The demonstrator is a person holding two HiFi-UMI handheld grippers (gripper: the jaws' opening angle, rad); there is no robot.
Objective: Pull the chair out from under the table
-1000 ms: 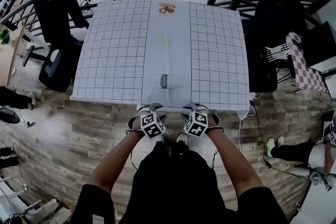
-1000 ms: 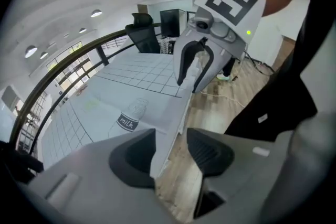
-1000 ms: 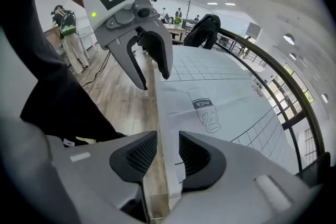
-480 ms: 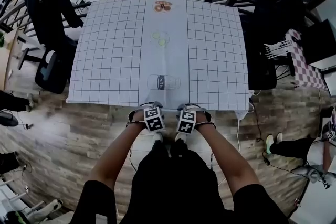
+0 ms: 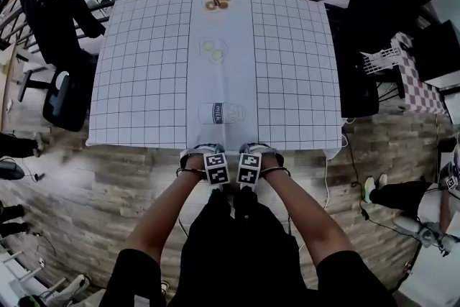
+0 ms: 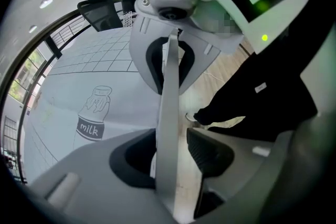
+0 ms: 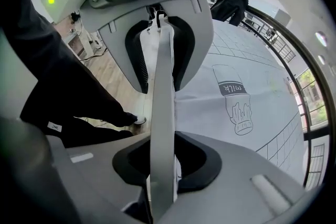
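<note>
Head view: the left gripper point(image 5: 203, 152) and the right gripper point(image 5: 253, 152) point down side by side at the near edge of the white grid-patterned cloth-covered bench point(image 5: 144, 83). The chair is tucked beneath it. The chair's pale grey flat top rail point(image 6: 169, 102) runs between both pairs of jaws. The left jaws stand slightly apart from it, and the right jaws are closing on it.

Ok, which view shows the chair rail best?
Right gripper view: the rail runs full length between its closing jaws. Left gripper view shows the rail too, with a gap at one pad. Head view: the left gripper and right gripper cover it.
</note>
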